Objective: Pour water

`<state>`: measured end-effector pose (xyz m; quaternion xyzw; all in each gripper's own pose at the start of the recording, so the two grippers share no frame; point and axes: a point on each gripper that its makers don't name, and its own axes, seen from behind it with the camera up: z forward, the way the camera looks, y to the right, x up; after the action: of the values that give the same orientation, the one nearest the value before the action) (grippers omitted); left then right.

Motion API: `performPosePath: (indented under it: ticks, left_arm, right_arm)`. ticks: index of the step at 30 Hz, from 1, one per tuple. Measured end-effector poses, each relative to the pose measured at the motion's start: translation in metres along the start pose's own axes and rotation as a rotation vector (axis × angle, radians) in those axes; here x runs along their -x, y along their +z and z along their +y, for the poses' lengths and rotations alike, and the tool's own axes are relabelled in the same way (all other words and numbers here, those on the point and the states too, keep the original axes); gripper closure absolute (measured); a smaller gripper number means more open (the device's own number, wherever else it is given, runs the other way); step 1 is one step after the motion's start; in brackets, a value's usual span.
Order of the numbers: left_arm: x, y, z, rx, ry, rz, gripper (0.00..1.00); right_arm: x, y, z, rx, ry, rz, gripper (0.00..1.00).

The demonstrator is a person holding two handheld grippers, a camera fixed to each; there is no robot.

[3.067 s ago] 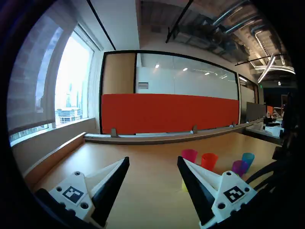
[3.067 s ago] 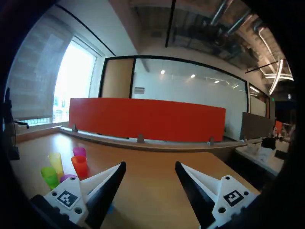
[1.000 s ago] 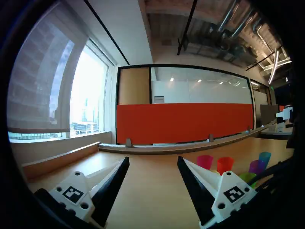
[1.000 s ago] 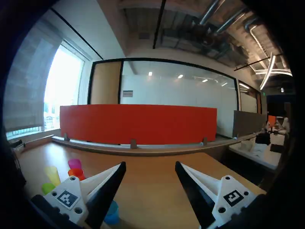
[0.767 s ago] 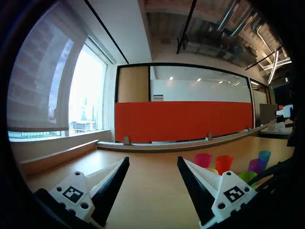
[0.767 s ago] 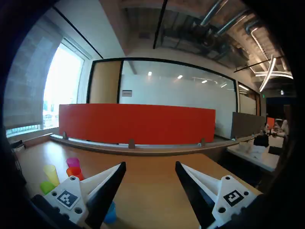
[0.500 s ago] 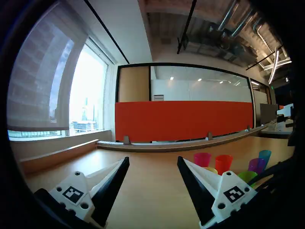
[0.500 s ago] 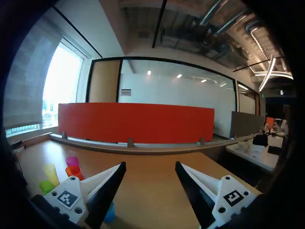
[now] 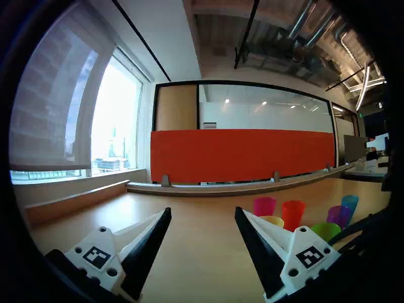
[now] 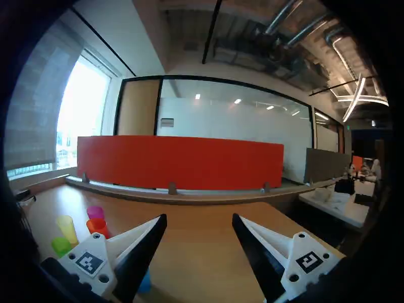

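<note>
The left gripper is hovering low over the light wooden tabletop, its two white-and-black fingers spread wide with nothing between them. Just right of its right finger, six translucent plastic cups are standing upright in a tight cluster, well short of the tabletop's far edge: a pink cup, an orange cup, a yellow cup, a green cup, a purple cup and a blue cup. A long orange-red divider panel is running along that far edge. The right gripper is hanging over the same tabletop, its fingers also parted and empty. In the right gripper view the cluster is sitting off its left finger, which is partly hiding the blue cup.
</note>
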<state>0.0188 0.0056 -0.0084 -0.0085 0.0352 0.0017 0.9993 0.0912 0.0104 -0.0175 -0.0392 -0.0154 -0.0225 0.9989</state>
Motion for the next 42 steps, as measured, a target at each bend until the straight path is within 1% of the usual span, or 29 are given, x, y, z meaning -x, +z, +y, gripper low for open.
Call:
performPosePath:
  ticks: [6, 12, 17, 21, 26, 30, 38, 42]
  left_arm:
    - [0.004, -0.001, 0.001, 0.004, -0.011, -0.009, 0.07]
    - [0.006, 0.0, 0.004, 0.011, -0.009, -0.018, 0.07]
    - [0.012, 0.002, 0.006, 0.018, -0.009, -0.039, 0.07]
    - [0.019, 0.004, 0.004, 0.014, -0.007, -0.059, 0.07]
    - [0.019, 0.005, 0.004, 0.013, -0.006, -0.071, 0.07]
    - [0.02, 0.006, 0.006, 0.027, -0.006, -0.071, 0.07]
    - [0.02, 0.006, 0.007, 0.029, -0.006, -0.071, 0.07]
    - [0.02, 0.006, 0.007, 0.029, -0.006, -0.071, 0.07]
  right_arm:
    - [-0.001, -0.001, 0.001, 0.0, 0.008, 0.001, 0.0]
    - [-0.003, -0.002, 0.002, 0.003, 0.004, 0.004, 0.0]
    - [-0.003, -0.003, 0.004, 0.004, 0.003, 0.006, 0.0]
    - [-0.003, -0.004, 0.004, -0.001, 0.005, 0.011, 0.0]
    - [-0.003, -0.005, 0.003, -0.007, 0.003, 0.014, 0.0]
    - [-0.002, -0.005, 0.003, -0.013, 0.004, 0.016, 0.0]
    - [-0.003, -0.005, 0.001, -0.03, 0.006, 0.044, 0.0]
    - [-0.003, -0.004, 0.003, -0.028, 0.005, 0.065, 0.0]
